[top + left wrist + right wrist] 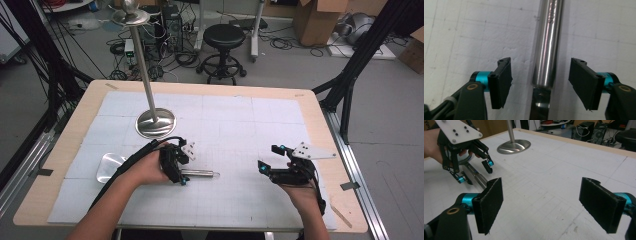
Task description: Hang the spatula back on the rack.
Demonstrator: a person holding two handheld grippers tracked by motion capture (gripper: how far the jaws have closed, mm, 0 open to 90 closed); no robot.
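Observation:
A metal utensil lies flat on the white mat [235, 130], with a round steel handle [202, 174] and a flat shiny blade [110, 166] pointing left. My left gripper [184, 171] hangs over the handle near its blade end, open. In the left gripper view the handle [547, 50] runs up between the two jaws with a gap on each side, and its flat neck [540, 105] is at the bottom. My right gripper [269, 158] is open and holds nothing, well to the right of the handle's tip. From the right gripper [544, 205] view, the left gripper [476, 173] straddles the handle [477, 178].
A steel stand with a round base [156, 122] and a tall pole [142, 65] rises at the back left of the mat. Beyond the table are a black stool [223, 37], cables and cardboard boxes [315, 20]. Black frame struts [350, 75] flank the table.

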